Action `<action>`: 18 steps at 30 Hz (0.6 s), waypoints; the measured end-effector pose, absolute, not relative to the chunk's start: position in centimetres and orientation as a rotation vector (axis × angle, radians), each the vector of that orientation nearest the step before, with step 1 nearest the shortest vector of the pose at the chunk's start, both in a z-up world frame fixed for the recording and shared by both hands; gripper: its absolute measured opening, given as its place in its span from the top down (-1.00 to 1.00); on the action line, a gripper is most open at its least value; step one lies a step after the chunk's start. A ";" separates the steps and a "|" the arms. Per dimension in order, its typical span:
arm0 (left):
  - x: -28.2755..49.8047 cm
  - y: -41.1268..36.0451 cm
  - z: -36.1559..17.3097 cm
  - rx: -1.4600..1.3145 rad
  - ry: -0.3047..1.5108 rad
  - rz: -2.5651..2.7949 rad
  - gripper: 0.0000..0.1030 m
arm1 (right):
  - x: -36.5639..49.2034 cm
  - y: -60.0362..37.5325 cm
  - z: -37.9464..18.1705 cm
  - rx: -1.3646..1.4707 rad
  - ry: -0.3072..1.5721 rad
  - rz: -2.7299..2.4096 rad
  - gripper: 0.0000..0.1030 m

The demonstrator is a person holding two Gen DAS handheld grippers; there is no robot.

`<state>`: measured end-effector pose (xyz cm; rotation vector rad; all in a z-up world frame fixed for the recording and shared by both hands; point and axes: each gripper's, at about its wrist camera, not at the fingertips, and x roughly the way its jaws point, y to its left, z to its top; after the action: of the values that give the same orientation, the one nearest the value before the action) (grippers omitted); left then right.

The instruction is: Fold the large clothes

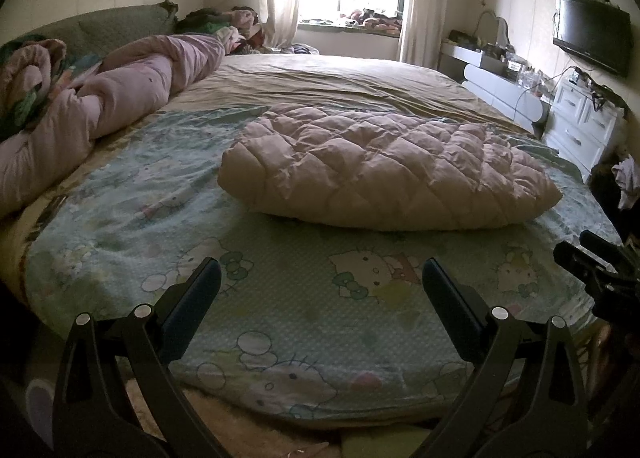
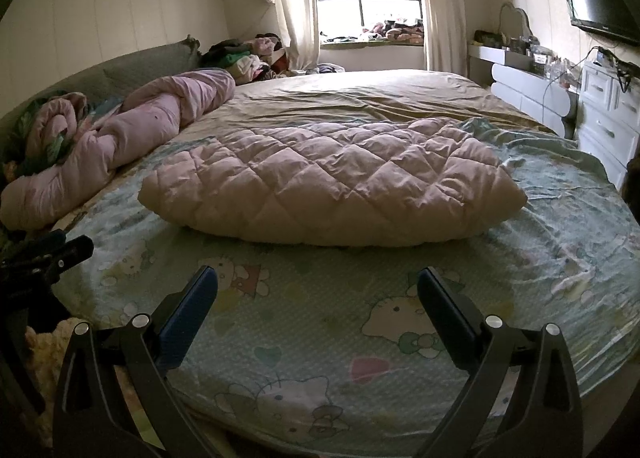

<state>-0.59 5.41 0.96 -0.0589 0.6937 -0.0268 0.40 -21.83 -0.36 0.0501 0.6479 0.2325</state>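
Ahead of the left wrist camera, the left gripper [image 1: 320,278] hovers over the near edge of the bed [image 1: 360,74] with its fingers [image 1: 200,298] spread wide apart and holding nothing. The folded pink quilted garment [image 1: 384,166] lies beyond them on the cartoon-print sheet [image 1: 280,298], well clear of the tips. A rolled pink duvet [image 1: 120,98] runs along the bed's left side.

From the right wrist camera, the right gripper [image 2: 318,278] is likewise wide apart and empty, with the quilted garment [image 2: 332,186] lying flat just past its fingers [image 2: 440,298].

Puffy quilted matt coat [image 1: 384,170], seemingly down-filled, on thin printed sheet [image 1: 288,298].
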 end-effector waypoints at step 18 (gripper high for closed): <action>-0.7 5.6 1.1 -0.058 0.688 -0.029 -0.84 | 0.4 -21.6 -0.3 0.042 0.653 0.226 -0.92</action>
<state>-0.65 5.59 1.05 -0.0577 0.6878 -0.0295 0.39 -21.64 -0.25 0.0416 0.6530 0.2261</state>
